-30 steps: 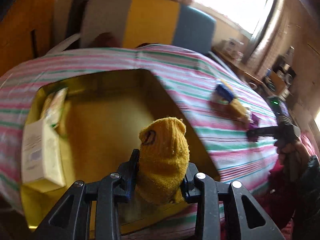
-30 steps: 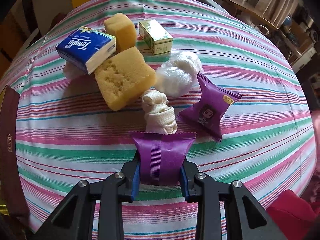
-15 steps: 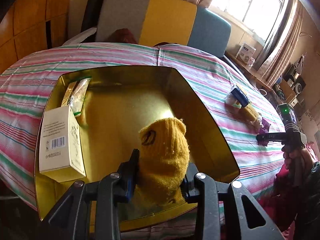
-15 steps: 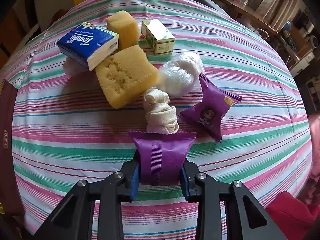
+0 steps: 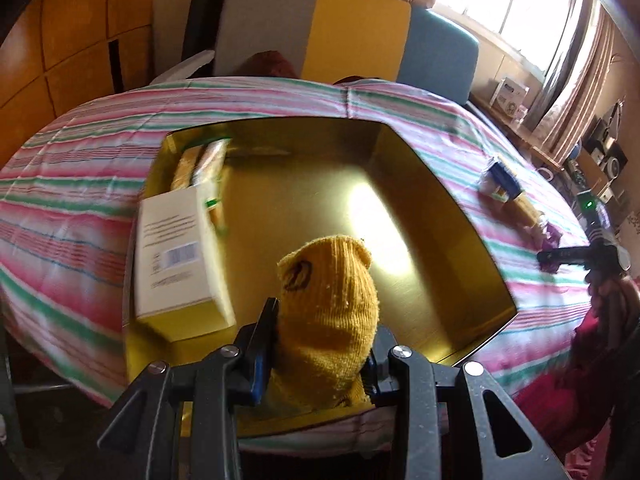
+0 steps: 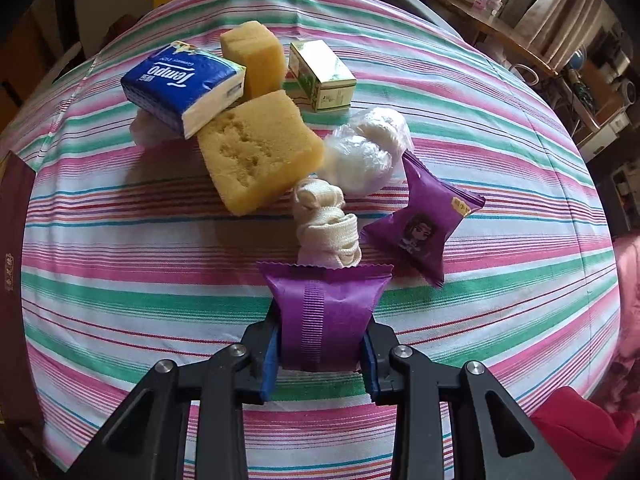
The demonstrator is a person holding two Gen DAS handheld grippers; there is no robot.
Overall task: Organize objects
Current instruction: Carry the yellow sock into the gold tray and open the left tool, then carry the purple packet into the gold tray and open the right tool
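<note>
Both jaws clamped, yellow sock (image 5: 328,312), purple packet (image 6: 326,312)

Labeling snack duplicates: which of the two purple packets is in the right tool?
The purple packet showing its plain ribbed seam side, clamped in the right tool. The other purple packet, with a cartoon figure, lies loose on the striped tablecloth beyond it.

Gold tray (image 5: 460,216): glossy metal, mirror-like glare on the floor. Yellow sock (image 5: 332,312): fuzzy knit, matt. White carton (image 5: 176,256): matt paperboard. Tabletop cloth (image 6: 120,280): woven striped fabric, matt. Purple snack packet (image 6: 324,312): shiny plastic film, crimped seam. Sponges (image 6: 256,156): porous, rough. Tissue pack (image 6: 184,80): glossy plastic wrap. Cream sock (image 6: 326,226): ribbed knit.
</note>
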